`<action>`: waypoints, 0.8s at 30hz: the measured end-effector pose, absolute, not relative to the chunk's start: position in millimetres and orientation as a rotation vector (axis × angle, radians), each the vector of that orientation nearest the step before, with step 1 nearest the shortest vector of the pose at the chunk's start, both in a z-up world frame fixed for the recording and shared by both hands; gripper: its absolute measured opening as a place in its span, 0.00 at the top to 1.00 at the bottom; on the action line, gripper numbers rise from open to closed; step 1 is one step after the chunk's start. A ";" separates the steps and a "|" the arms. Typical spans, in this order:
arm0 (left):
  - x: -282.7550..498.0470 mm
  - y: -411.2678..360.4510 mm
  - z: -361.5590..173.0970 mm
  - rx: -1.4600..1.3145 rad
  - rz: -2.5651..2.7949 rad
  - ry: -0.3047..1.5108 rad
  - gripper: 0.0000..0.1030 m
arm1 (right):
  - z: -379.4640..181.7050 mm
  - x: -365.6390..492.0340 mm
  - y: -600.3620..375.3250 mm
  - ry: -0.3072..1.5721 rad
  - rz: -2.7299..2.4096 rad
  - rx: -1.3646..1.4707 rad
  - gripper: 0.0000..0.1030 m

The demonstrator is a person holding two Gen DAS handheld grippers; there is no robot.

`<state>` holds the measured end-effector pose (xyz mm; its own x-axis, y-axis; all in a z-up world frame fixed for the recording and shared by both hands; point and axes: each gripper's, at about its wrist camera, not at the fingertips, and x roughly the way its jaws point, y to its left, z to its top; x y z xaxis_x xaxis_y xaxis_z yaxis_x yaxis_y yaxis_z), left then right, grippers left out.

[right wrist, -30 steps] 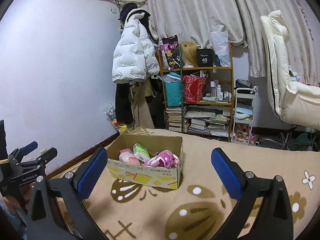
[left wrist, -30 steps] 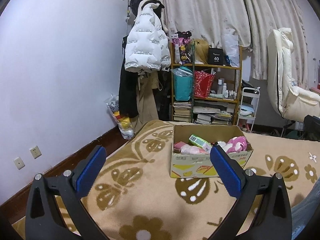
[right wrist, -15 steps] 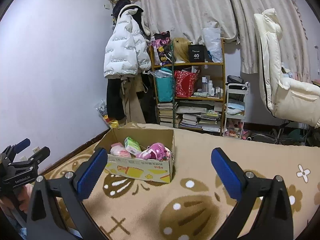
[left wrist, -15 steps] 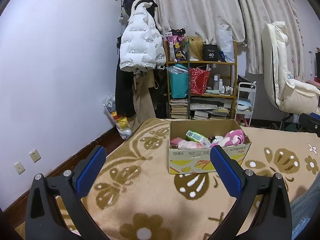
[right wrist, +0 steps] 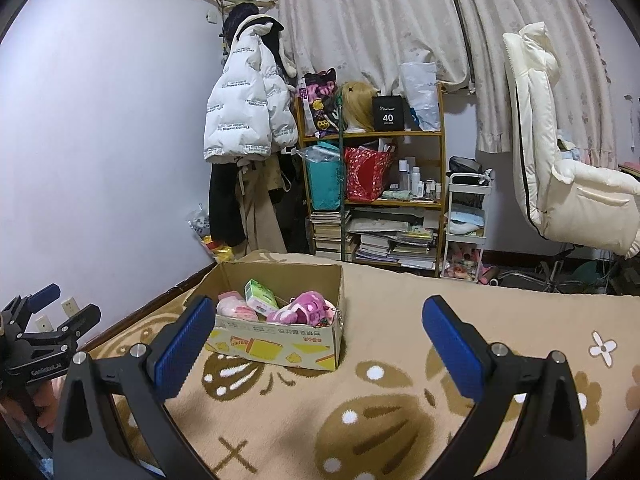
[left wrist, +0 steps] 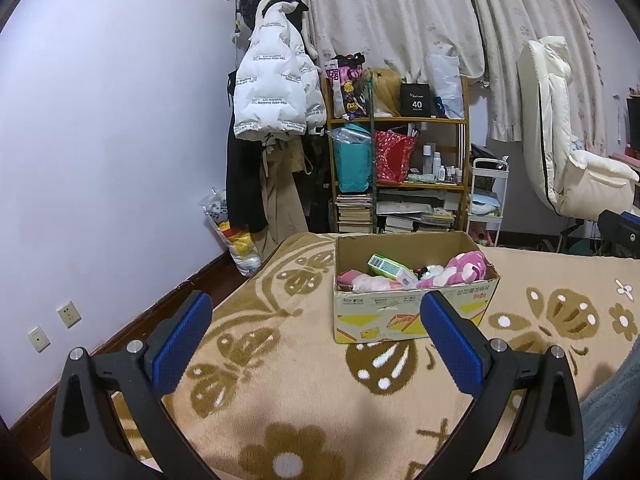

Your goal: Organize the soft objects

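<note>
The left tongs (left wrist: 316,334) hang with their blue pads (left wrist: 182,350) spread wide apart and nothing between them, above a tan blanket (left wrist: 280,400) patterned with brown butterflies and flowers. The right tongs (right wrist: 318,338) are likewise wide apart and empty, over the same blanket (right wrist: 400,400). In the right wrist view the left tongs (right wrist: 48,320) also show at the lower left edge, with part of a hand (right wrist: 40,404) beneath them. Ahead of both tongs, resting on the blanket, sits an open cardboard box (left wrist: 408,316) with yellow print on its front; in the left view it lies ahead and slightly right of centre, while in the right view the box (right wrist: 280,344) lies ahead and to the left. Inside it lie the soft things: a pink plush toy (left wrist: 464,266) toward the right side, a pale pink soft bundle (left wrist: 368,282) toward the left, and a green and white packet (left wrist: 386,266) propped between them. Beyond the blanket's far edge stands a wooden shelf (left wrist: 400,176) crowded with books, bags and small bottles, with a white puffer jacket (left wrist: 276,92) hanging just to its left against the wall. A small white trolley (left wrist: 486,196) stands right of the shelf, a cream padded chair (left wrist: 560,148) farther right, and floral curtains (left wrist: 400,20) hang behind.
</note>
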<state>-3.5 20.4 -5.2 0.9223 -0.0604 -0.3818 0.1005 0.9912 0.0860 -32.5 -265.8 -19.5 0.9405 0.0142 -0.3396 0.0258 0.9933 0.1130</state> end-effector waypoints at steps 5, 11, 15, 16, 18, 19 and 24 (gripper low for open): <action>-2.6 20.1 -5.9 0.107 -0.081 0.389 0.00 | -18.3 -33.2 -267.9 0.347 -0.007 0.117 0.00; -3.4 20.6 -5.5 0.107 -0.082 0.387 0.00 | -18.0 -33.7 -269.5 0.342 -0.006 0.115 0.00; -2.7 21.1 -6.5 0.111 -0.086 0.393 0.00 | -18.7 -33.4 -268.7 0.345 -0.011 0.113 0.00; -2.6 21.3 -6.4 0.111 -0.085 0.392 0.00 | -18.6 -34.5 -269.3 0.346 -0.015 0.111 0.00; -2.4 21.7 -6.8 0.108 -0.086 0.389 0.00 | -19.1 -35.2 -270.8 0.347 -0.013 0.116 0.00; -2.2 22.5 -7.6 0.107 -0.087 0.389 0.00 | -19.3 -34.6 -269.9 0.347 -0.015 0.114 0.00; -2.4 23.0 -8.2 0.110 -0.087 0.388 0.00 | -19.3 -34.2 -270.5 0.347 -0.016 0.111 0.00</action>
<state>-2.4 23.0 -8.2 0.9219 -0.0632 -0.3821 0.1051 0.9904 0.0900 -34.2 -270.5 -19.3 0.9403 0.0033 -0.3404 0.0348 0.9938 0.1058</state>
